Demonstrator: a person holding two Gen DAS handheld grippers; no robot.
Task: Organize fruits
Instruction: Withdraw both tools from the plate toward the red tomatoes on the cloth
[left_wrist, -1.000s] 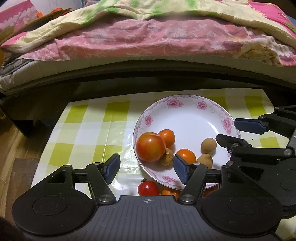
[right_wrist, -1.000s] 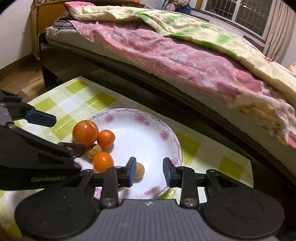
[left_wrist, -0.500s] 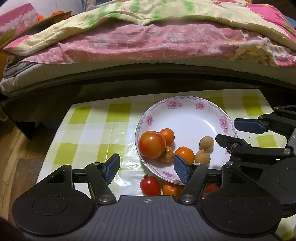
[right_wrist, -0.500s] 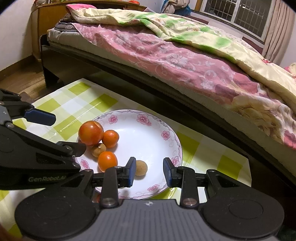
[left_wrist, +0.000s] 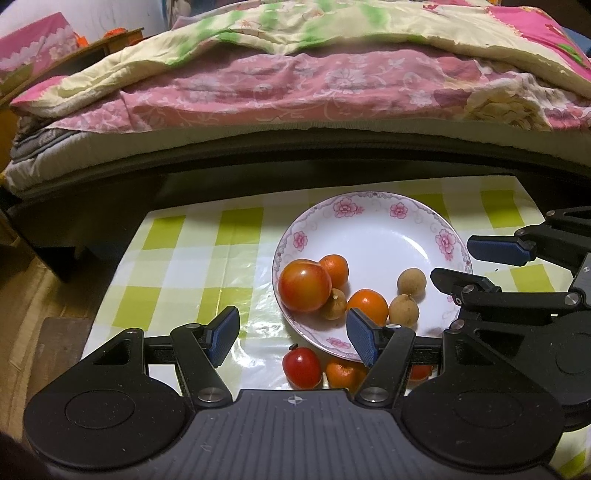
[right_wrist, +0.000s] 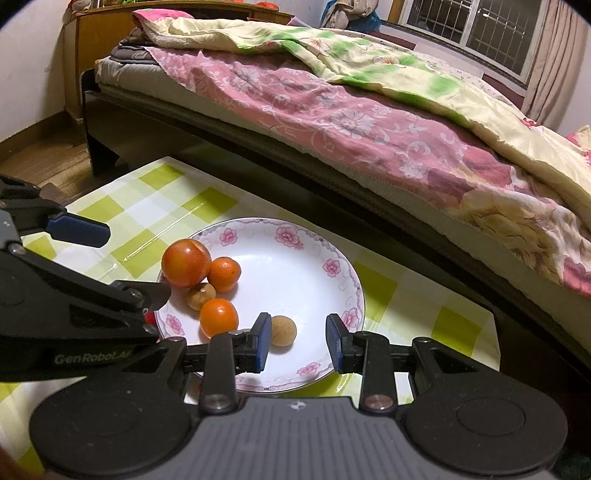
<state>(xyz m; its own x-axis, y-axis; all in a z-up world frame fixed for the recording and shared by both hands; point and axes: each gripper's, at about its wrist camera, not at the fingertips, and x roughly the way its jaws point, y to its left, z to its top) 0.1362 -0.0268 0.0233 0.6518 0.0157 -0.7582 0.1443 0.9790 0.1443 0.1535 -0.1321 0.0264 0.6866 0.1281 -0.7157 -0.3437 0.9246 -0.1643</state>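
Crowding the plate (left_wrist: 373, 225), both grippers; bed (right_wrist: 332, 122) behind

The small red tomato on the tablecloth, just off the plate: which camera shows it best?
The left wrist view. There the small red tomato lies in full sight on the tablecloth, just outside the plate. In the right wrist view the left gripper's body hides it almost entirely.

My left gripper (left_wrist: 291, 338) is open and holds nothing, above the near rim of the plate (left_wrist: 373, 218). On the plate lie a tomato (left_wrist: 304, 285), two oranges and three longans. A small tomato (left_wrist: 301, 367) lies on the cloth (left_wrist: 184, 266).
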